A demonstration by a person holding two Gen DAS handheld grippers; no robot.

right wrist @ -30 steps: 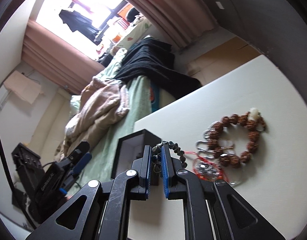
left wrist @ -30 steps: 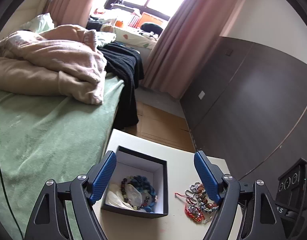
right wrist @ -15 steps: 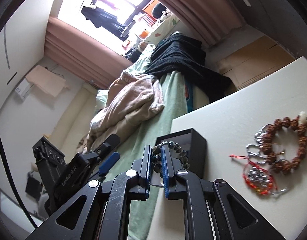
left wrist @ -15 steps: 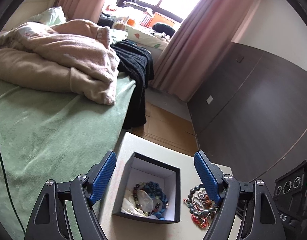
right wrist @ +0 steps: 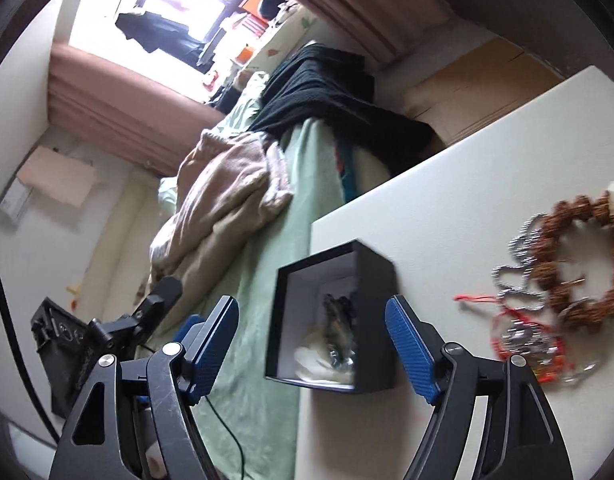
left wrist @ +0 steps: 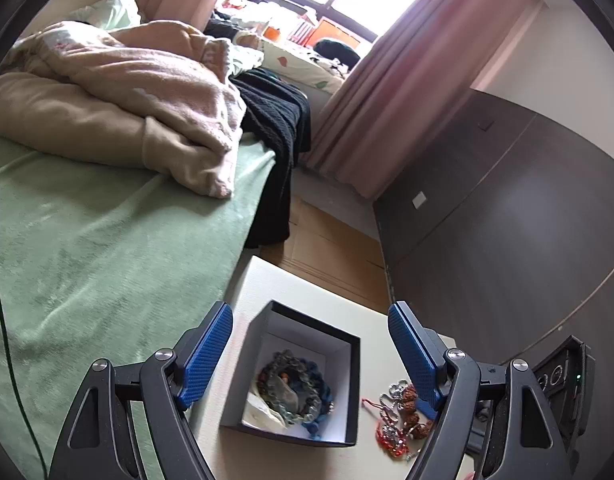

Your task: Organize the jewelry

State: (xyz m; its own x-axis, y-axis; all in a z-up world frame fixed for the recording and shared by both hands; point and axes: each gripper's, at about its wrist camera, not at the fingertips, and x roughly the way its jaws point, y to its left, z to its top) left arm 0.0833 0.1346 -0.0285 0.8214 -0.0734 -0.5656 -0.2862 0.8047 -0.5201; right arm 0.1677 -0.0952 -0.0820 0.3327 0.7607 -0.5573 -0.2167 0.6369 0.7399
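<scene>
Two grippers over the white table (left wrist: pixel 299 292); green bed (left wrist: pixel 107 248) at left; left gripper (left wrist: pixel 311 356) wide, empty; black box (left wrist: pixel 349 388) holds beaded bracelets (left wrist: pixel 295 380); right gripper (right wrist: pixel 311 354), jaws just opened, nothing between; brown bead bracelet (right wrist: pixel 579 264) beside the box.

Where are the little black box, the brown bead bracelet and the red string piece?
black box (left wrist: pixel 353 364), left wrist view, on its right wall.
brown bead bracelet (right wrist: pixel 547 270), right wrist view, on a left-side bead.
red string piece (right wrist: pixel 497 322), right wrist view, on its looped cord.
</scene>
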